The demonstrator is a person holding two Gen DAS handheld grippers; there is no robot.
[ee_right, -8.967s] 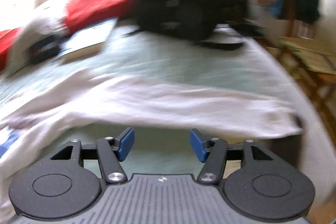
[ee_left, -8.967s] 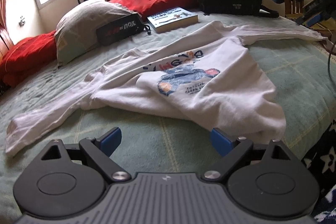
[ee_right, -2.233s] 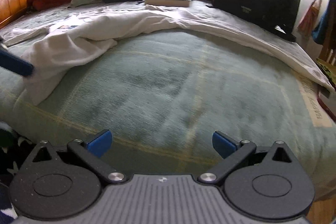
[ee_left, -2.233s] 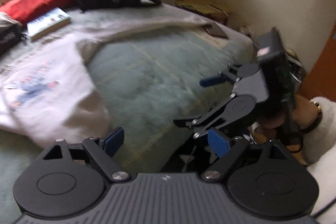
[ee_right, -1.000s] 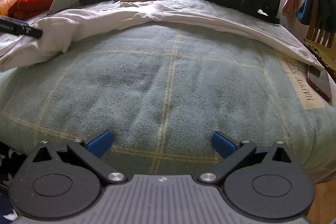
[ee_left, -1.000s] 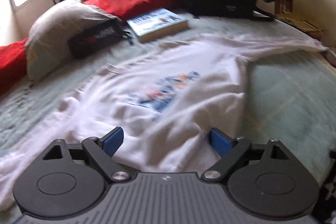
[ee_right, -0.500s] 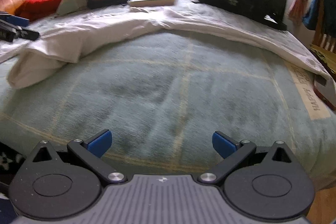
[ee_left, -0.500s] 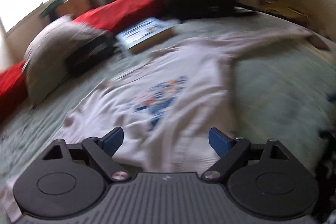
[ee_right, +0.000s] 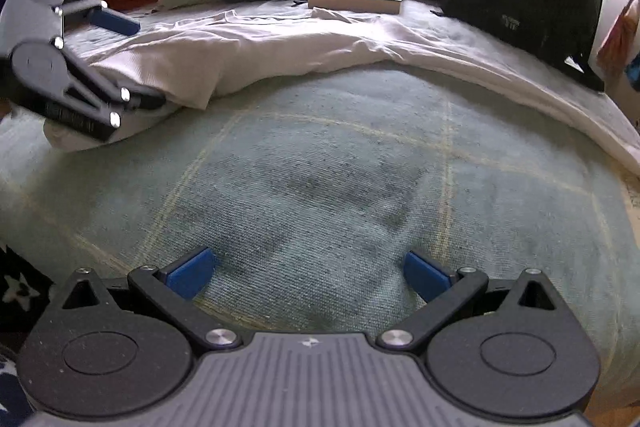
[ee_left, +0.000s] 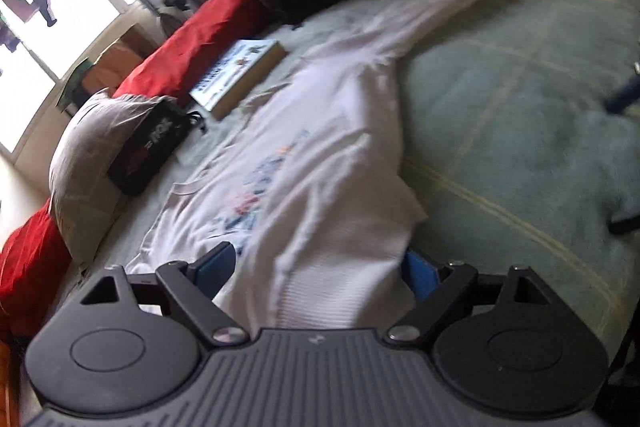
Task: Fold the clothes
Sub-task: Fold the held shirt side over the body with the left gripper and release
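Left hand-held gripper (ee_left: 316, 269): I held it open astride the white shirt (ee_left: 328, 163) hem, ready to pinch.
Right hand-held gripper (ee_right: 306, 273): I kept it open, empty, over the bed (ee_right: 360, 187).

White long-sleeved shirt (ee_left: 332, 163) with blue chest print is lying rumpled, face up, on the green bedspread (ee_right: 360, 187); one sleeve is stretching toward the far edge.

The right gripper (ee_right: 307, 273) stood open above the green blanket (ee_right: 340, 187); the left gripper (ee_right: 132, 63), also open, straddled the white shirt's (ee_right: 260, 55) hem.
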